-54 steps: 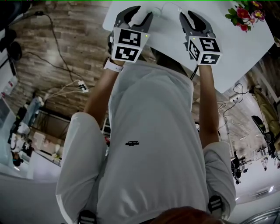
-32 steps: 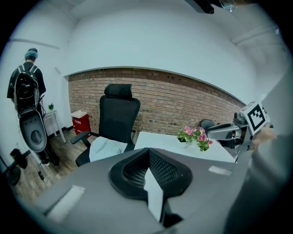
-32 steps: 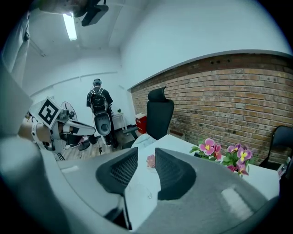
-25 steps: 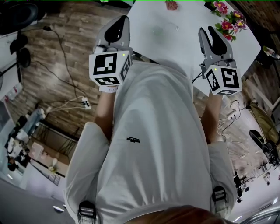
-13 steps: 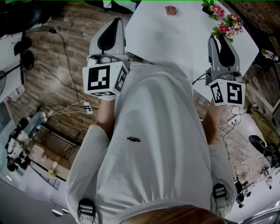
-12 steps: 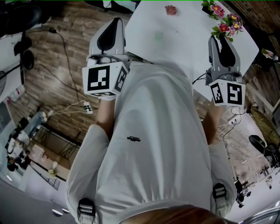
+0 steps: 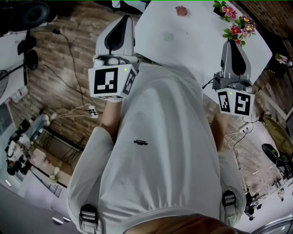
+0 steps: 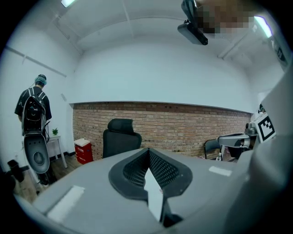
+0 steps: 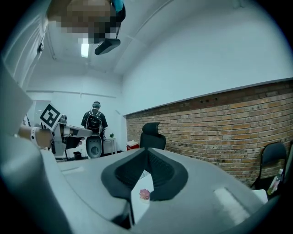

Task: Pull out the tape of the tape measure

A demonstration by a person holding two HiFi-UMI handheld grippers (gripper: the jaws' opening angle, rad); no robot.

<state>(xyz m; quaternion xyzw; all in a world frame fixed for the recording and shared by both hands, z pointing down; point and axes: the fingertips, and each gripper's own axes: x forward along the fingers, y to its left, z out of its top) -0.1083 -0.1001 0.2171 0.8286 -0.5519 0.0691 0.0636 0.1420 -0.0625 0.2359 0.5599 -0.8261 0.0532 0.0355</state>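
Observation:
No tape measure shows plainly in any view. In the head view my left gripper (image 7: 122, 20) is held up in front of the person's white shirt, over the wooden floor beside the white table (image 7: 206, 50). Its jaws are shut with nothing between them, as the left gripper view confirms (image 8: 148, 151). My right gripper (image 7: 231, 45) is raised over the table's near right edge. Its jaws are closing, the tips meet, and nothing is held (image 9: 147, 150). A small pale object (image 7: 168, 35) lies on the table ahead of both grippers, too faint to identify.
Artificial flowers (image 7: 238, 25) and a small pink item (image 7: 181, 10) sit at the table's far side. Cables and a power strip (image 7: 91, 109) lie on the floor to the left. A black office chair (image 8: 120, 137) stands by a brick wall, and a person with a backpack (image 8: 34, 105) stands further left.
Both grippers have come back from the table and up toward the person's chest. The right gripper's jaws, apart half a second ago, have come together. The left stays shut.

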